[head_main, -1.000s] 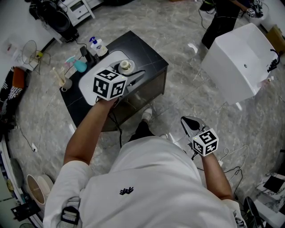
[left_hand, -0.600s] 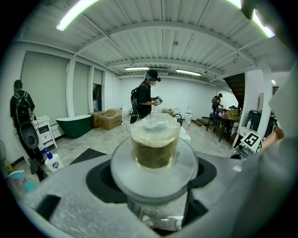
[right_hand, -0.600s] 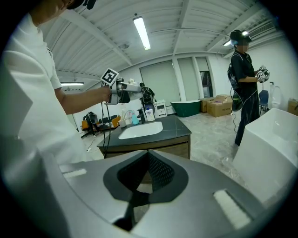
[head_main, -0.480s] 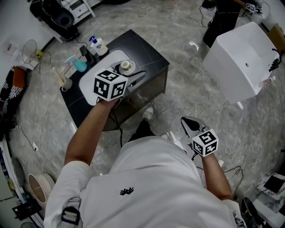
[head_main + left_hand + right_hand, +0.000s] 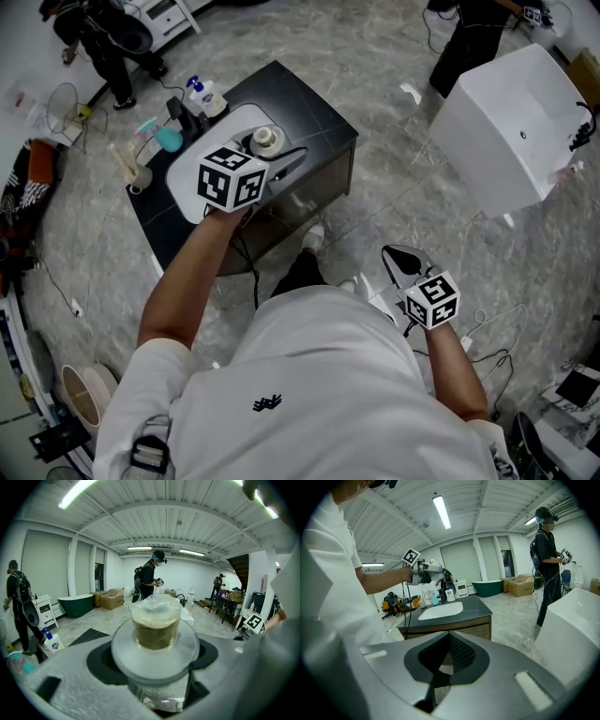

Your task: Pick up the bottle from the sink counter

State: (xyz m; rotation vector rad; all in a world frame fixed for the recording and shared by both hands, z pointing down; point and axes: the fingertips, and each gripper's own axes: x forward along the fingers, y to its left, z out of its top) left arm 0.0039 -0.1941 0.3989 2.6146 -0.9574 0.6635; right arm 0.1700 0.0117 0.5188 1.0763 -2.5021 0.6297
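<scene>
**Head view.** Shows the left gripper [image 5: 264, 156] out over the sink [image 5: 187, 183] of the dark bench [image 5: 314, 117], jaws clamped on the bottle [image 5: 265, 140], seen cap-up and held clear of the basin. Places a soap bottle [image 5: 206, 97], a teal bottle [image 5: 170, 139] and a cup [image 5: 140, 176] along the far rim, all apart from the grip. Shows a cable [image 5: 247, 258] hanging down the bench front. Places the right gripper [image 5: 394, 256] low at the person's side, jaws together on nothing, with a white unit [image 5: 506, 122] well off to the right.

**Left gripper view.** Looks straight at a clear bottle with a pale cap above a wide collar, gripped on the body below that collar. Judged light, stiff and smooth, probably slippery plastic. Best taken under the collar, as here, for a stop against sliding down. Needs firm but not crushing pressure. Shows people [image 5: 149, 576] far behind and nothing close.

**Right gripper view.** Confirms shut, empty jaws. Gives a side look at bench and sink, with the left gripper raised above them. Leaves open air around the bottle. Marks only the rim clutter and the trailing cable as things to mind in any further move.
</scene>
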